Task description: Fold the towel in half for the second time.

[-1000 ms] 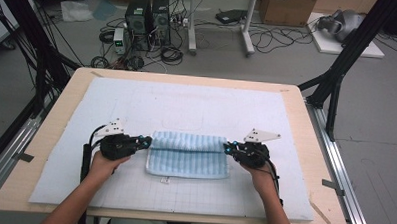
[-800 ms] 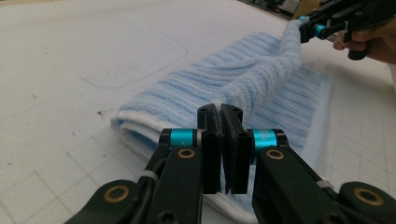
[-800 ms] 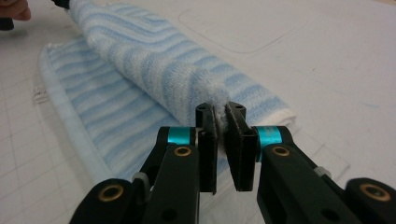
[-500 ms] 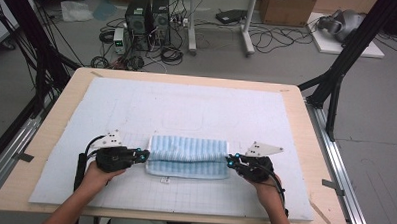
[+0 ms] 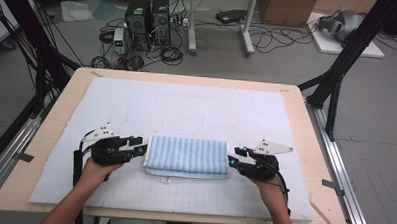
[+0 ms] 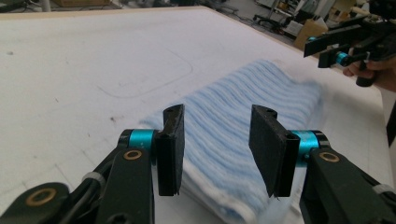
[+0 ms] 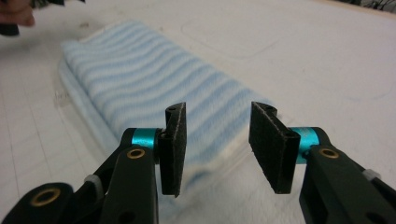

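Against the earlier frames, we note one main change: both sets of jaws, which were pinched on the short ends of the folded towel, have just been opening and now stand parted. The towel itself lies nearer the person's edge of the table than it did a second ago and is flat on the white mat, with a small label showing at its near edge.

We see the left gripper at the towel's left end in the high view. In the left gripper view its two black pads stand apart with a clear gap, and the striped blue fabric lies below and ahead of that gap; the towel's end edge sits just under the pads, and neither pad presses on it.

We see the right gripper at the towel's right end. In the right gripper view the pads are likewise separated, with the towel's end directly beyond and beneath them, untouched by either pad. Whether the tips rest on the mat we cannot tell.

The towel lies between the two grippers, lengthwise from one to the other.
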`<state>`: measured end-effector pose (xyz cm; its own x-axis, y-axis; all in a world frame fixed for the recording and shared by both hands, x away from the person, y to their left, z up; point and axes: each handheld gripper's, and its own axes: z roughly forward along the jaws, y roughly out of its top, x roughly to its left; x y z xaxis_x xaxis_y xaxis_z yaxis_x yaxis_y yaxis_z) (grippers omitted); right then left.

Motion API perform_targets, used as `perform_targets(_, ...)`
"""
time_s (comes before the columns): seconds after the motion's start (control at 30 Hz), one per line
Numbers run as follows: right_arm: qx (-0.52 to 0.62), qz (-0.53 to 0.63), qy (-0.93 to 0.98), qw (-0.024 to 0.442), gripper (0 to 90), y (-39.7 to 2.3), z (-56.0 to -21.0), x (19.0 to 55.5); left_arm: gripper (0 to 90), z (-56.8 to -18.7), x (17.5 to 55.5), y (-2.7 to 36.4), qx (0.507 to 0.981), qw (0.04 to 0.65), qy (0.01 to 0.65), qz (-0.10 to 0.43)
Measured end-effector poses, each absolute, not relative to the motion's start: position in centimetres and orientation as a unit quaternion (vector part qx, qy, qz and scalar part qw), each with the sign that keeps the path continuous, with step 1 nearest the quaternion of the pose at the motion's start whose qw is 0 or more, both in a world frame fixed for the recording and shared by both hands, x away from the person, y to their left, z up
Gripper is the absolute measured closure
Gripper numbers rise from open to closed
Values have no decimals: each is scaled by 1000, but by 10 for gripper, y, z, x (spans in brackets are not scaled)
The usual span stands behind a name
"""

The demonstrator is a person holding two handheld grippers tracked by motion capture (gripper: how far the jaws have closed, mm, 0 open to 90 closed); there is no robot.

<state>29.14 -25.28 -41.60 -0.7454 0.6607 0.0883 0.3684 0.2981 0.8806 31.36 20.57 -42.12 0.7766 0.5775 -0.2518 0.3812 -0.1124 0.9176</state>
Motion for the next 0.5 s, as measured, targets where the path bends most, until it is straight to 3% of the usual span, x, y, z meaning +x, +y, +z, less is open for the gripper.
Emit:
perform_targets(0.2, 331, 455, 809, 166, 540, -224, -419, 308, 602, -429, 331, 185, 761, 549, 333, 88)
perform_targets(0.5, 305, 398, 855, 132, 558, -202, -438, 310, 683, -446, 321, 174, 810, 489, 321, 51)
